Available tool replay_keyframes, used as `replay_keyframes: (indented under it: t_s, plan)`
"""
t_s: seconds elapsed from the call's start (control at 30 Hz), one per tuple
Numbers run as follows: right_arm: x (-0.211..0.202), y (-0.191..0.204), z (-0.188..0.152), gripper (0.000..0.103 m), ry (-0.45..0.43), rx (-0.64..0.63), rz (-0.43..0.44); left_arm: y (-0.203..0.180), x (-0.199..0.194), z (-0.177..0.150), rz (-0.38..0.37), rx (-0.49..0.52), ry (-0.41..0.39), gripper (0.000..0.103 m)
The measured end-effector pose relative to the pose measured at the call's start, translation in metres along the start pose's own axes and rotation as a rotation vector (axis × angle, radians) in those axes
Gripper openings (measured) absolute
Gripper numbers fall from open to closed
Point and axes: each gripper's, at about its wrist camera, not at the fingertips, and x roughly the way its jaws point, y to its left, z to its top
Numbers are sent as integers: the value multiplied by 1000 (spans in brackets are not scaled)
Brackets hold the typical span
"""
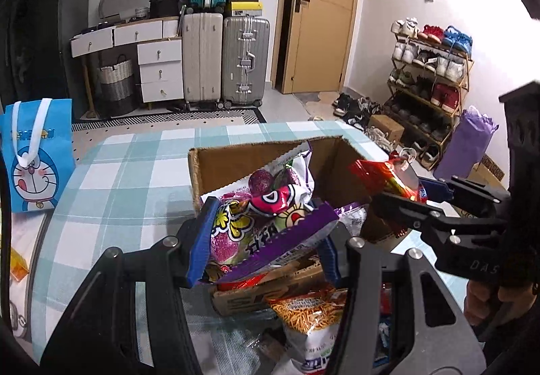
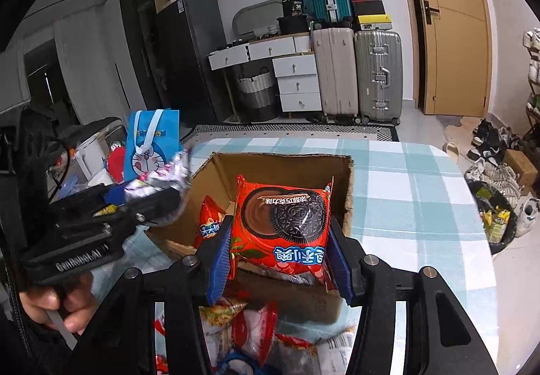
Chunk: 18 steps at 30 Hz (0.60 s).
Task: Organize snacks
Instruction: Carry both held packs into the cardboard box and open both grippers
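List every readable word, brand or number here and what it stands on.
"GenRobot.AI": side of the left gripper.
"DAS": side of the right gripper; the rest is cut off.
"36": black box on the dresser.
Chinese print on the cookie pack and candy bag: not transcribed.

Both units: matte black linkage frames, silver pivot screws, ribbed blue finger pads. Left hand-held gripper (image 2: 148, 196) has white "GenRobot.AI" lettering on its side; right hand-held gripper (image 2: 278, 260) shows "DAS" embossed on its body. Person wears dark sleeve (image 2: 30, 338).
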Motion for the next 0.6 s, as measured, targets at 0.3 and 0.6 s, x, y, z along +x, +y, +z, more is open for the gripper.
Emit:
replay_keyframes:
  t_s: [0.3, 0.6]
  plan:
    - [24, 2, 5, 52, 35, -11, -2, -1, 23, 5, 15, 18, 7, 51]
    - [36, -10, 7, 52, 40, 7, 0, -2, 48, 9, 17, 19, 23, 51]
